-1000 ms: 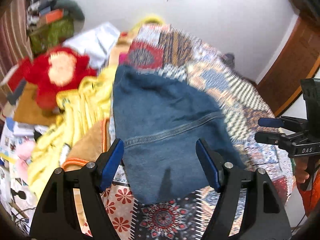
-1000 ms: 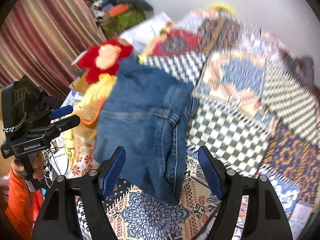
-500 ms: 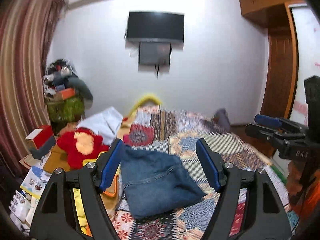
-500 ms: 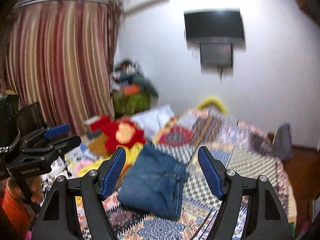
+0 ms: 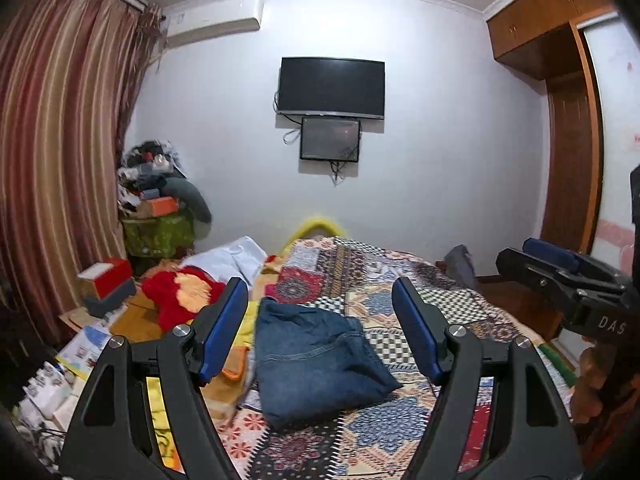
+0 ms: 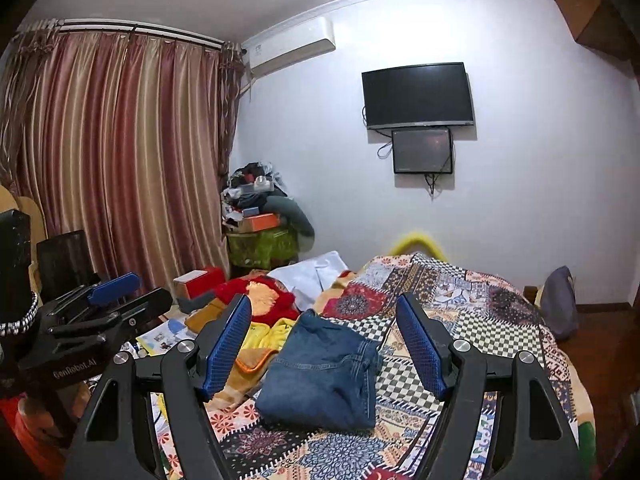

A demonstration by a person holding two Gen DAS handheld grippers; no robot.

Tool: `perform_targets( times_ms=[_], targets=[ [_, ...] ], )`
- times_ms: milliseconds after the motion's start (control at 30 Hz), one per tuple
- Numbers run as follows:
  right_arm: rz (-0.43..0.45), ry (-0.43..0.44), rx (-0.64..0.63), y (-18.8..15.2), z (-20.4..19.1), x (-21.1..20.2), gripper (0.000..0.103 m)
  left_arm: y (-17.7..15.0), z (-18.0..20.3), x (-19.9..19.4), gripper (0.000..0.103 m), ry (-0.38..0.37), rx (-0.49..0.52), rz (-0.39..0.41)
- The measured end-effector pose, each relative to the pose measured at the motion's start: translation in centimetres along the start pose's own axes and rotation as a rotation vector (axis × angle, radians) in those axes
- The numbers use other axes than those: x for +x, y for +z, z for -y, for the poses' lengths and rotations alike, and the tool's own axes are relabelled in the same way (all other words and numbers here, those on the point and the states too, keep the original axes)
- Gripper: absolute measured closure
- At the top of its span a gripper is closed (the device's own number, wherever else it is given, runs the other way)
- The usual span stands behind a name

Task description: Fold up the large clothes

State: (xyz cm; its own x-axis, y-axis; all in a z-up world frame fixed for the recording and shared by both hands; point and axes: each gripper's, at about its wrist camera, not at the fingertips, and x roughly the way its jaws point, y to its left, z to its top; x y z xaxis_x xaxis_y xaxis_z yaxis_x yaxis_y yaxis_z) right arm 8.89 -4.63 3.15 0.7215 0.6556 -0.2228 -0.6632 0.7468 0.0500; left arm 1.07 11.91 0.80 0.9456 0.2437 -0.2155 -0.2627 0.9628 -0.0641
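Note:
Folded blue jeans (image 5: 316, 360) (image 6: 324, 376) lie in a compact bundle on the patchwork bedspread (image 5: 404, 280) (image 6: 460, 292), near its left side. My left gripper (image 5: 320, 332) is open and empty, held back from the bed and pointing almost level over the jeans. My right gripper (image 6: 324, 344) is also open and empty, likewise well short of the jeans. Each gripper shows in the other's view: the right gripper (image 5: 568, 276) at the right edge, the left gripper (image 6: 104, 300) at the left edge, held by a hand in an orange sleeve.
A pile of yellow clothes (image 6: 268, 336), a red plush toy (image 5: 180, 296) and a white garment (image 5: 232, 260) lie left of the jeans. A cluttered green-covered stand (image 5: 160, 232) and striped curtains (image 6: 120, 160) stand at the left. A wooden wardrobe (image 5: 568, 140) is at the right.
Both grippers have pulled back and risen away from the jeans and tilted up towards level. The jeans now look smaller and lie still on the bed; wall and television have come into view.

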Motion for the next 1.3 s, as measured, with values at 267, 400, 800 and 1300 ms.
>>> perform_targets(
  times_ms=[267,400,800,1300],
  targets=[
    [0.003,-0.093,-0.043,-0.6,-1.2,-0.3,0.004,-0.4,0.0,-1.0,0.003,0.025,-0.011,0.040],
    [-0.004,-0.111,-0.036,-0.6,-1.1,-0.3,0.000,-0.3,-0.5,-1.1,0.002,0.017,-0.030,0.040],
    [-0.011,-0.112,-0.046,-0.4,-1.4,-0.3,0.000,-0.7,-0.8,-1.3,0.001,0.017,-0.044,0.030],
    [-0.009,-0.121,-0.045,-0.3,-1.3,-0.4,0.000,-0.8,-0.7,-1.0,0.000,0.019,-0.039,0.024]
  ],
)
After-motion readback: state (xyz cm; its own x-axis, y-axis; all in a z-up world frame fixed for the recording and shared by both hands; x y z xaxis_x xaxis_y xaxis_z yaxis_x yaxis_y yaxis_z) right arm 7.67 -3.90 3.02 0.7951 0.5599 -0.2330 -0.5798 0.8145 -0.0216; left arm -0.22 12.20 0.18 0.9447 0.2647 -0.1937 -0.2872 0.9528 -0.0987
